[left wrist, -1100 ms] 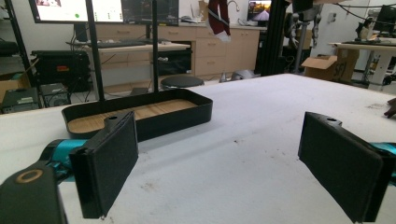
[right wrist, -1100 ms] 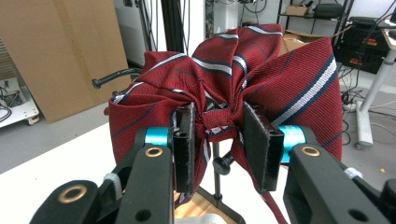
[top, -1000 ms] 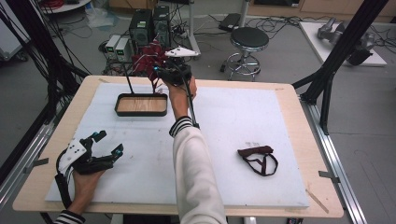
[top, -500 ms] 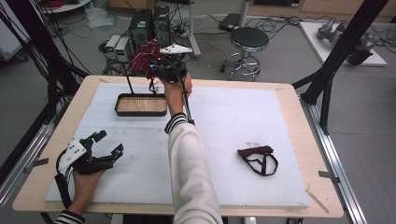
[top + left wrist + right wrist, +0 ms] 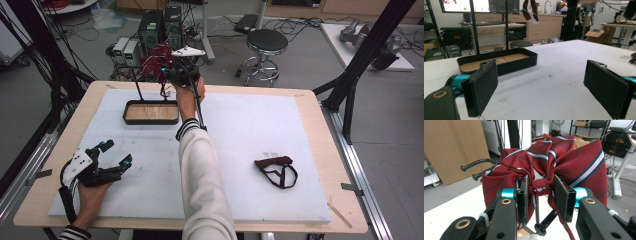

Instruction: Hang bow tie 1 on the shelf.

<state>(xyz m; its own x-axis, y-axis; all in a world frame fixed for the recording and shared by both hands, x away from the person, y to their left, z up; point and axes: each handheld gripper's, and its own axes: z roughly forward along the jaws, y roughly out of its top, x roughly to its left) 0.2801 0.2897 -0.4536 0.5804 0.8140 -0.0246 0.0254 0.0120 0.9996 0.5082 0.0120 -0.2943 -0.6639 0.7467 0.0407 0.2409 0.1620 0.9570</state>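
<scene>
My right gripper [image 5: 539, 195] pinches the red bow tie [image 5: 544, 167] at its knot beside the stand [image 5: 137, 85] above the tray [image 5: 150, 113] near the table's far edge; hanging it remains. My left gripper [image 5: 107, 160] rests near the left corner, jaws spread, and a second tie [image 5: 276, 170] waits.

1. In the high view, the right tongs [image 5: 176, 75] are overlapping the red striped bow tie [image 5: 156, 61], so the grip itself is too small to make out there.
2. In the right gripper view, the bow tie's [image 5: 544, 167] lower part is disappearing behind the black jaws.
3. The stand's [image 5: 477, 166] pegs are running behind the fabric.
4. In the left gripper view, the hanging tie [image 5: 530, 10] is being cut off by the top edge.
5. The dark strap [image 5: 276, 170] is lying too small to identify.
</scene>
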